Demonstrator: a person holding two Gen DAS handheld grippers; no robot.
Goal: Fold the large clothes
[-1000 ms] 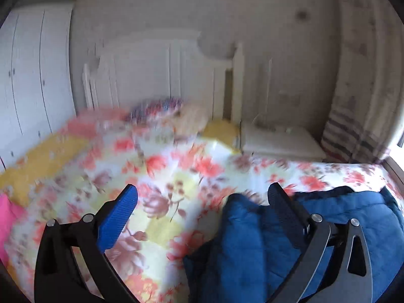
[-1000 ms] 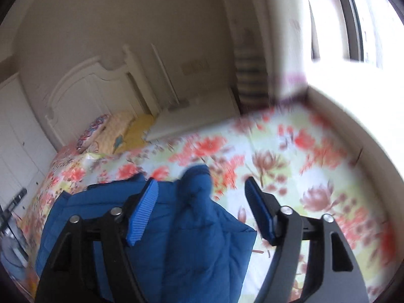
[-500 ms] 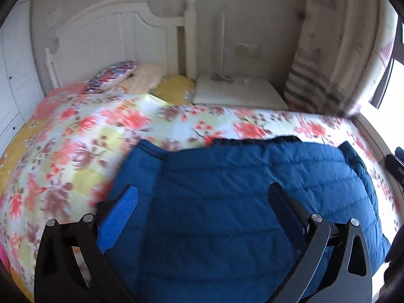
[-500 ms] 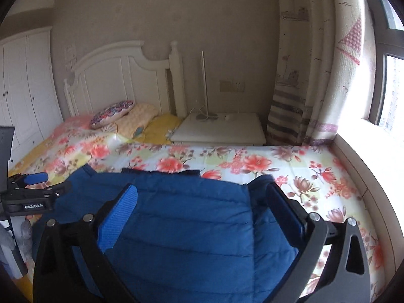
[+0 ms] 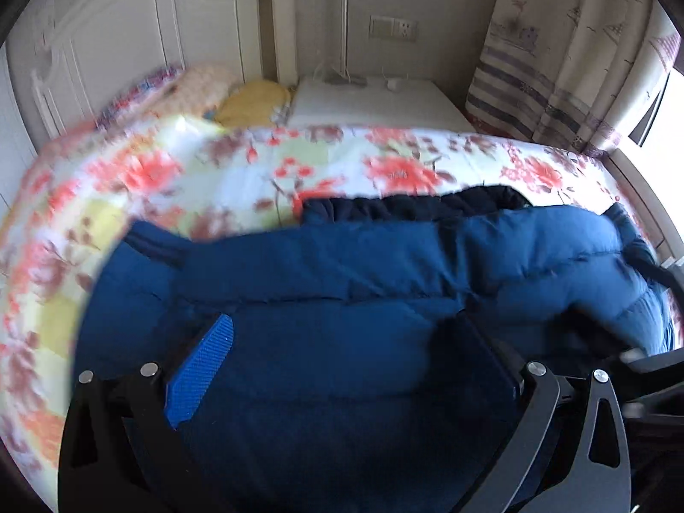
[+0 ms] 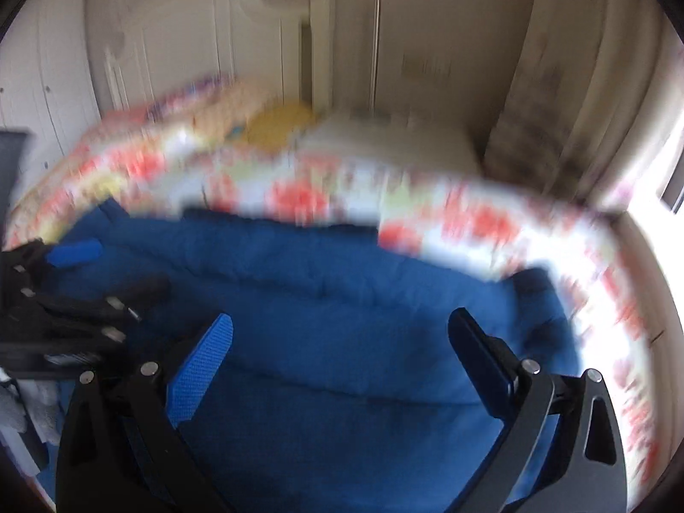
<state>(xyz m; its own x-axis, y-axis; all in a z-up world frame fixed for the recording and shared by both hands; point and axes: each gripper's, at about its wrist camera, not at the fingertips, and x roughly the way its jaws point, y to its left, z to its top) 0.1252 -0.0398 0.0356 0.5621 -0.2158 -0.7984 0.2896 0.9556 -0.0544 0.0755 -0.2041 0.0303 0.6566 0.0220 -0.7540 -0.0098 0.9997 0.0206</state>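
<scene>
Left wrist: one blue jacket (image 5: 342, 299) lies long axis across the bed (image 5: 256, 162), collar toward the headboard (image 5: 128, 34). Both grippers, left (image 5: 346, 342) and right (image 6: 340, 342), gape empty.

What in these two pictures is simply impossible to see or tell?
- Near hem of the puffy blue quilted jacket: both wrist views, cut off by the bottom edge and covered by the gripper frames.
- Floral bedspread pattern and headboard: right wrist view, smeared by motion blur.
- Items on the white bedside table: left wrist view, too small.
- Whether the jacket's sleeves are tucked in: hidden under its own bulk.
</scene>
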